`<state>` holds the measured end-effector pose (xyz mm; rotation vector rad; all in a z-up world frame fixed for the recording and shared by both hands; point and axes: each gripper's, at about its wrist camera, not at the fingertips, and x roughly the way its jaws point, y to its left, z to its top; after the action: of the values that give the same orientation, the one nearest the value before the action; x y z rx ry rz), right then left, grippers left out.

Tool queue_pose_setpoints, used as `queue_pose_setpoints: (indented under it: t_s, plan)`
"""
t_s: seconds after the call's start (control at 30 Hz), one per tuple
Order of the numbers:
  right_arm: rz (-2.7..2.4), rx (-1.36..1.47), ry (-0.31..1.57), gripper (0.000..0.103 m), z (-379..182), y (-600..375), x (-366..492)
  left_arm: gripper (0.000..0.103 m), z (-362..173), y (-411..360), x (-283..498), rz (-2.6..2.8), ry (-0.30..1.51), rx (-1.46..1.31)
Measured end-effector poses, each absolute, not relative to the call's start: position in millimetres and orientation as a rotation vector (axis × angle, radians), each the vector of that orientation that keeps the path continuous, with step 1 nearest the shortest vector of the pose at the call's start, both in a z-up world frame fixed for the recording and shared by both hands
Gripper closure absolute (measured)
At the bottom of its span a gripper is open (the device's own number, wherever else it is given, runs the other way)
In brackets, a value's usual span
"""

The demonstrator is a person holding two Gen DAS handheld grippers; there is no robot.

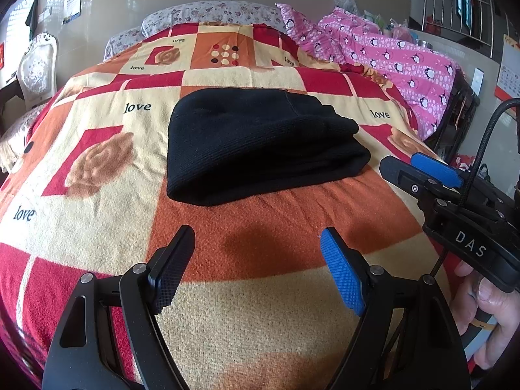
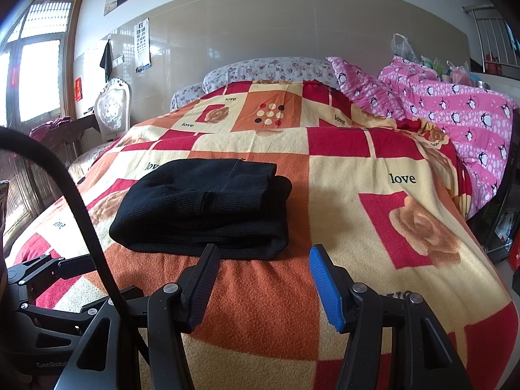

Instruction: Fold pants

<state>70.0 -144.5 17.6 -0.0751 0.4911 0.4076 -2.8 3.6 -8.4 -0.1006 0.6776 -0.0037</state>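
My left gripper (image 1: 256, 269) hangs wide open over the blanket (image 1: 97, 169), holding nothing. Pants (image 1: 256, 146) lie mid-bed, already a compact stack of layers — folding looks done, maybe a tidy left. My right gripper (image 2: 263, 282) is part open, empty — near the pants' front edge, not touching.

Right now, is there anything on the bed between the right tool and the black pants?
No. In the right wrist view, only bare orange blanket lies between the right tool and the folded black pants.
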Motion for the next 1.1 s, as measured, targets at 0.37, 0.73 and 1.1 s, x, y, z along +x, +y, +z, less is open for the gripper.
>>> queue_pose_setpoints:
  t_s: [0.37, 0.73, 1.1]
  plan:
    - [0.407, -0.077, 0.49, 0.047, 17.5, -144.5, 69.6, 0.023, -5.3, 7.4, -0.4, -0.005, 0.686, -0.111]
    - [0.407, -0.079, 0.489, 0.047, 17.5, -144.5, 69.7, 0.023, -5.2, 7.3, -0.4, -0.004, 0.686, -0.112]
    - [0.408, -0.08, 0.489, 0.047, 17.6, -144.3, 69.5, 0.023, -5.5, 7.9, -0.7, -0.006, 0.687, -0.112]
